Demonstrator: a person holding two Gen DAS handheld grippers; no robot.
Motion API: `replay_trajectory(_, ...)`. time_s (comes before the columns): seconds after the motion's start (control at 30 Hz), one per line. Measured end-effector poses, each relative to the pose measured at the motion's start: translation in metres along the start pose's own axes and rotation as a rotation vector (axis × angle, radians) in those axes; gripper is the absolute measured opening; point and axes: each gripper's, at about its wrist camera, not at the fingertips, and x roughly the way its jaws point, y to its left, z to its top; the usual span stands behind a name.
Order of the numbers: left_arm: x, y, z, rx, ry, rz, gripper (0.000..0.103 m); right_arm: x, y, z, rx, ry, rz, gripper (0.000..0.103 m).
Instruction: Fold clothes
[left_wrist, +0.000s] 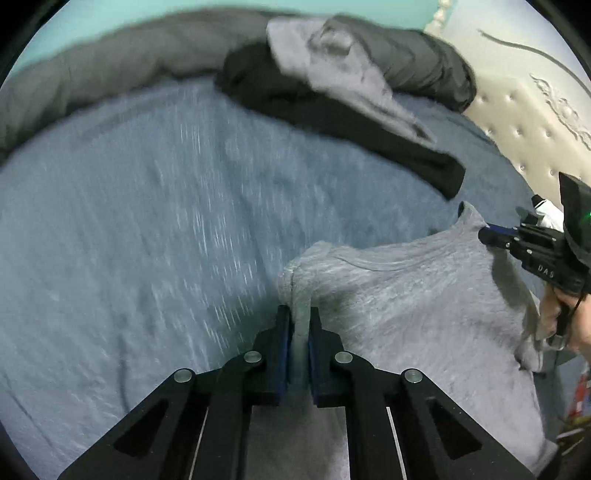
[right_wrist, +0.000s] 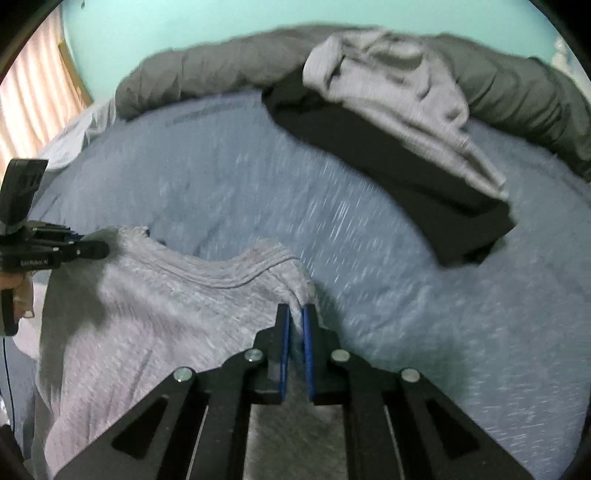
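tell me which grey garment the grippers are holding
The grey t-shirt nearest the cameras, pinched by the left gripper and right gripper. The other grey garment lies untouched on the black one.

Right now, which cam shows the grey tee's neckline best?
Right wrist view. The ribbed collar of the grey tee curves across mid-frame, fully visible between the two grips. In the left wrist view the collar is fainter and foreshortened; there the left tongs pinch one shoulder, the right tongs the other.

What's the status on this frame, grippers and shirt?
Left gripper and right gripper both shut on grey shirt, one shoulder each. Shirt lifted over the bed. Clothes pile beyond, not in the way.
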Motion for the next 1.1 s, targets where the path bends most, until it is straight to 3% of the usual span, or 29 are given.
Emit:
replay_trajectory(0.2, -0.028, -0.012, 0.037, 0.046, -0.097, 0.104, 0.008, -0.030, 0.003, 0.037, -0.011, -0.122, -0.059, 0.006)
replay_trajectory(0.33, -0.020, -0.010, 0.055, 0.034, -0.102, 0.149, 0.008, -0.034, 0.006, 0.061, -0.027, -0.164, -0.123, 0.006)
replay_trajectory(0.43, 0.003, -0.009, 0.061, 0.037, -0.057, 0.171, 0.008, -0.020, 0.002, 0.071, -0.031, -0.147, -0.154, 0.006)
replay_trajectory(0.57, 0.045, -0.001, 0.055, 0.042, 0.010, 0.186, 0.008, 0.016, -0.003, 0.065, -0.039, -0.059, -0.173, 0.006)
replay_trajectory(0.97, 0.103, 0.013, 0.042, 0.024, 0.042, 0.170, 0.011, 0.095, -0.018, 0.035, -0.022, 0.065, -0.174, 0.006)
replay_trajectory(1.03, 0.101, 0.014, 0.043, 0.025, 0.045, 0.161, 0.014, 0.097, -0.023, 0.033, 0.009, 0.072, -0.146, 0.008)
replay_trajectory(1.1, 0.090, 0.016, 0.045, 0.009, 0.040, 0.154, 0.037, 0.090, -0.029, 0.035, 0.039, 0.072, -0.129, 0.012)
